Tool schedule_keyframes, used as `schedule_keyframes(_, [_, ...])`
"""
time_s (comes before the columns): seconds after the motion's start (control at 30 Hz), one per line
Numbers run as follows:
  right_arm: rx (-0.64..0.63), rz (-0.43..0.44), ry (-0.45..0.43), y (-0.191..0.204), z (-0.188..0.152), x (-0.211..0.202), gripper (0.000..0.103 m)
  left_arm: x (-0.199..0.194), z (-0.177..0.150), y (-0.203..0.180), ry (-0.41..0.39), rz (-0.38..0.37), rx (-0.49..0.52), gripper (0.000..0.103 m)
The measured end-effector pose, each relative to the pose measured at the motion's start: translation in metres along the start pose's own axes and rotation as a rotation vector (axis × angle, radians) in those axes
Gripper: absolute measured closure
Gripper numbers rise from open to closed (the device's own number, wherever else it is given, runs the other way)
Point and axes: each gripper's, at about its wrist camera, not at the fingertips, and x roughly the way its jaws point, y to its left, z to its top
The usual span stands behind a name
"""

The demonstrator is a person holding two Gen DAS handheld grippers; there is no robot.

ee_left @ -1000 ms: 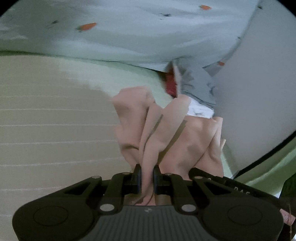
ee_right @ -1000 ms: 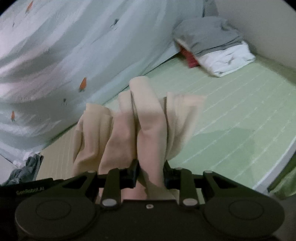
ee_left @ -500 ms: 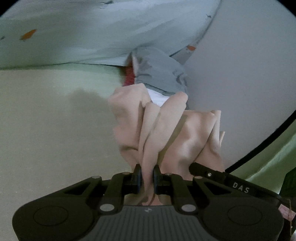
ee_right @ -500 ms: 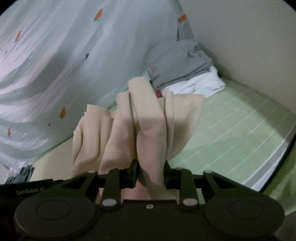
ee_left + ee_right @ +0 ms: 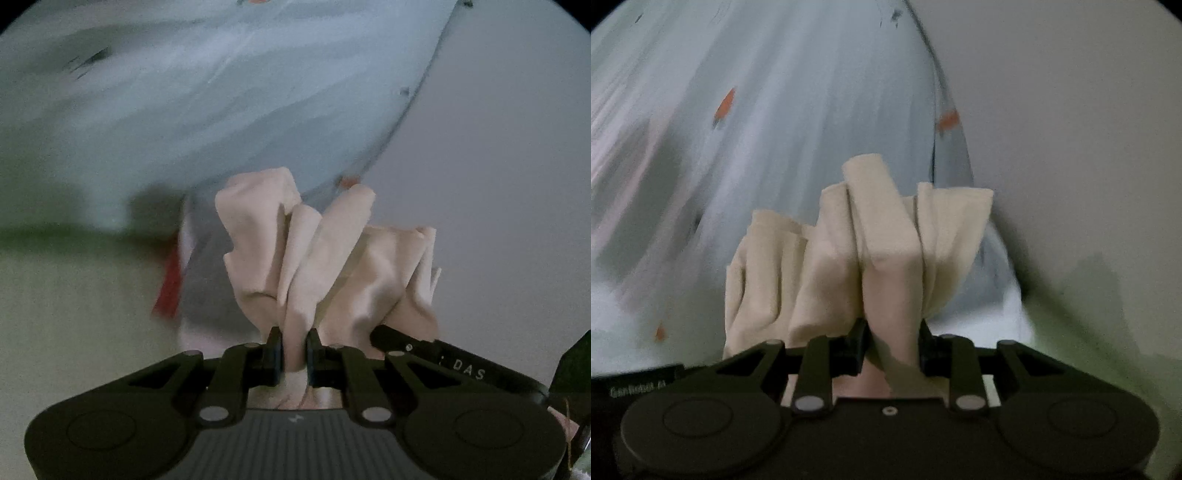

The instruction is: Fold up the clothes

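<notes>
A pale curtain (image 5: 775, 129) with orange marks hangs behind a green bed (image 5: 55, 314), beside a bare wall. Both sets of fingers, left (image 5: 294, 354) and right (image 5: 892, 341), are clenched on a bunched cream cloth (image 5: 886, 240), held up off the bed. It looks mid-carry; next it likely needs laying flat without losing either grip.

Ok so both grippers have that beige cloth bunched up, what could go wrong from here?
1. The beige cloth is pinched as a thick wad in the left gripper and the right gripper, so any fold may come out creased or uneven.
2. The folded stack lies close behind; swinging the cloth could knock it over.
3. Both views are blurred, so placement may be imprecise.
</notes>
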Motion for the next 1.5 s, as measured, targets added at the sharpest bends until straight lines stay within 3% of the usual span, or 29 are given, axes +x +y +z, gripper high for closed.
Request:
schedule_keyframes(0.1, [-0.020,-0.017,-0.078,0.000,0.050,0.039,0.073,0.046,0.047,-0.005,-0.064,0.015,0.043,0.081])
schedule_keyframes(0.17, [-0.045,-0.052,-0.109,-0.002,0.075,0.075,0.057,0.078,0.066,0.002,-0.107,0.118,0.061,0.046])
schedule_keyframes(0.2, [-0.051,-0.089,-0.110,-0.005,0.083,0.094,0.035,0.092,0.070,0.010,-0.095,0.158,0.057,0.042])
schedule_keyframes(0.23, [-0.055,-0.135,-0.105,-0.009,0.089,0.113,0.026,0.105,0.074,0.018,-0.074,0.194,0.049,0.041])
schedule_keyframes(0.33, [-0.022,-0.255,-0.045,-0.024,0.088,0.156,0.027,0.126,0.070,0.046,0.000,0.208,-0.002,0.041])
schedule_keyframes(0.47, [-0.003,-0.295,-0.016,-0.037,0.064,0.163,0.023,0.137,0.050,0.071,0.060,0.257,-0.017,0.035])
schedule_keyframes(0.67, [0.048,-0.334,-0.008,-0.043,0.032,0.144,0.009,0.130,0.030,0.078,0.087,0.291,0.005,0.016])
schedule_keyframes(1.07, [-0.016,-0.288,0.019,-0.017,-0.011,0.054,0.005,0.053,-0.008,0.021,0.059,0.353,0.102,0.007])
schedule_keyframes(1.33, [-0.063,-0.210,0.056,-0.037,-0.053,-0.018,0.005,-0.014,-0.060,0.004,0.038,0.399,0.135,0.002])
schedule_keyframes(1.5, [-0.110,-0.183,0.080,-0.040,-0.083,-0.055,0.005,-0.042,-0.099,-0.010,0.057,0.427,0.205,0.002])
